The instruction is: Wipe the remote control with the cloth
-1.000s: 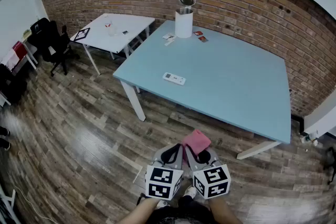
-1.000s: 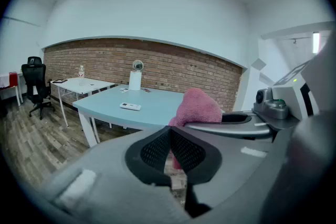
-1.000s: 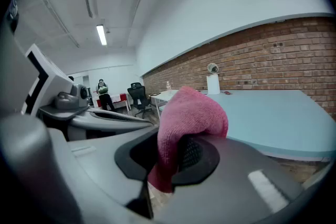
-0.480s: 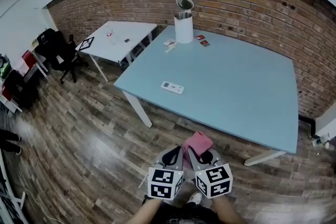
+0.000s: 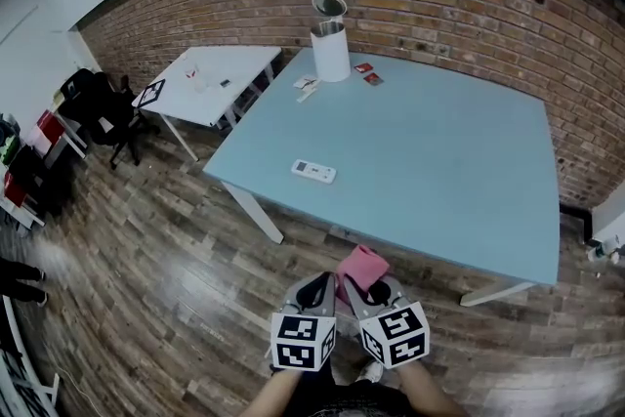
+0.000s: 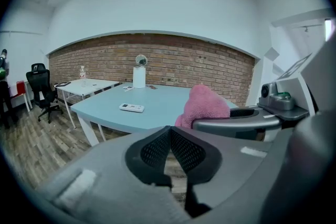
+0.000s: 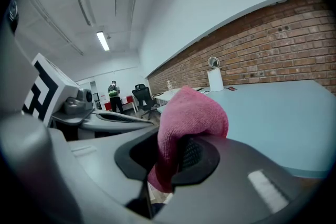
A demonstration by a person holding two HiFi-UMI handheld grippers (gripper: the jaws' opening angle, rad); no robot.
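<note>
A white remote control [image 5: 312, 171] lies flat on the light blue table [image 5: 439, 161], near its left front corner; the left gripper view shows the remote control [image 6: 131, 108] too. Both grippers hang side by side over the wooden floor, short of the table's front edge. My right gripper [image 5: 374, 288] is shut on a pink cloth [image 5: 362, 266], which bulges up out of its jaws [image 7: 189, 113]. My left gripper [image 5: 317, 288] is shut with nothing in it, its pads pressed together [image 6: 169, 148]. The cloth [image 6: 205, 106] shows to its right.
A white cylindrical container [image 5: 330, 50] with a round mirror stands at the table's far edge, small cards [image 5: 367, 73] beside it. A white side table [image 5: 210, 73] and black office chairs [image 5: 98, 103] are at the left. A brick wall runs behind. A person [image 7: 113, 93] stands far off.
The table and remote have come nearer and shifted slightly as I move forward. Both grippers keep their places side by side, the cloth still in the right one.
</note>
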